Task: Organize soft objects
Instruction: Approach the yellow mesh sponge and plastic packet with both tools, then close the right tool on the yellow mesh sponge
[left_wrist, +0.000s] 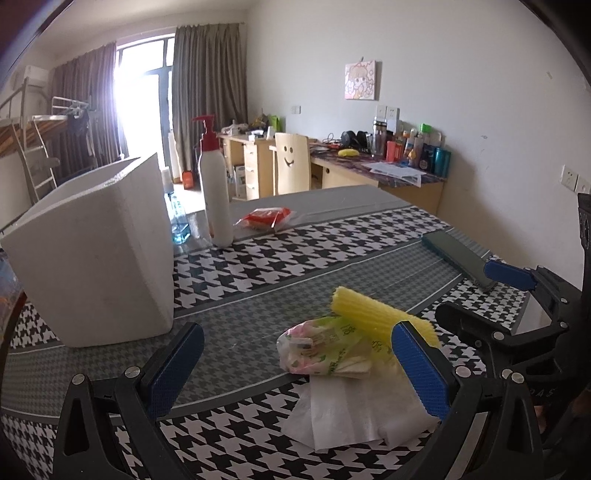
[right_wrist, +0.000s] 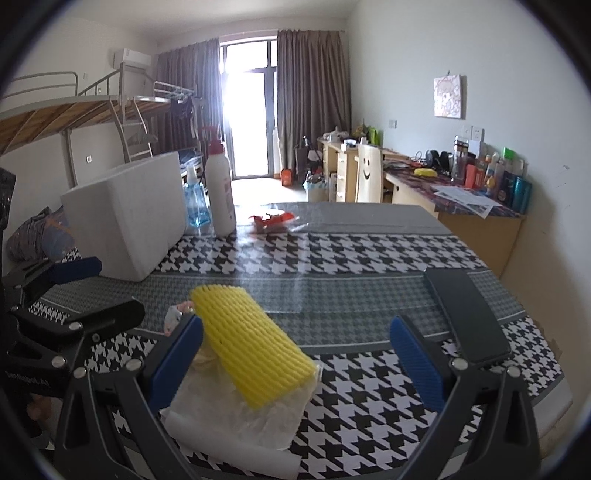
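Note:
A yellow foam net sleeve (left_wrist: 369, 314) (right_wrist: 251, 343) lies on a pile of soft things on the table: a green and pink tissue pack (left_wrist: 325, 347) and white paper tissues (left_wrist: 354, 413) (right_wrist: 236, 417). My left gripper (left_wrist: 299, 369) is open, low over the table, with the pile by its right finger. My right gripper (right_wrist: 295, 362) is open, with the sleeve between its fingers, nearer the left one. Neither holds anything. A white foam box (left_wrist: 96, 258) (right_wrist: 129, 218) stands at the left, open at the top.
A white pump bottle (left_wrist: 216, 184) (right_wrist: 219, 192), a blue sanitizer bottle (right_wrist: 195, 199) and a red snack packet (left_wrist: 264, 218) (right_wrist: 273, 219) stand behind the box. A black phone (right_wrist: 465, 314) (left_wrist: 458, 258) lies at the right. The houndstooth tablecloth (left_wrist: 295, 251) covers the table.

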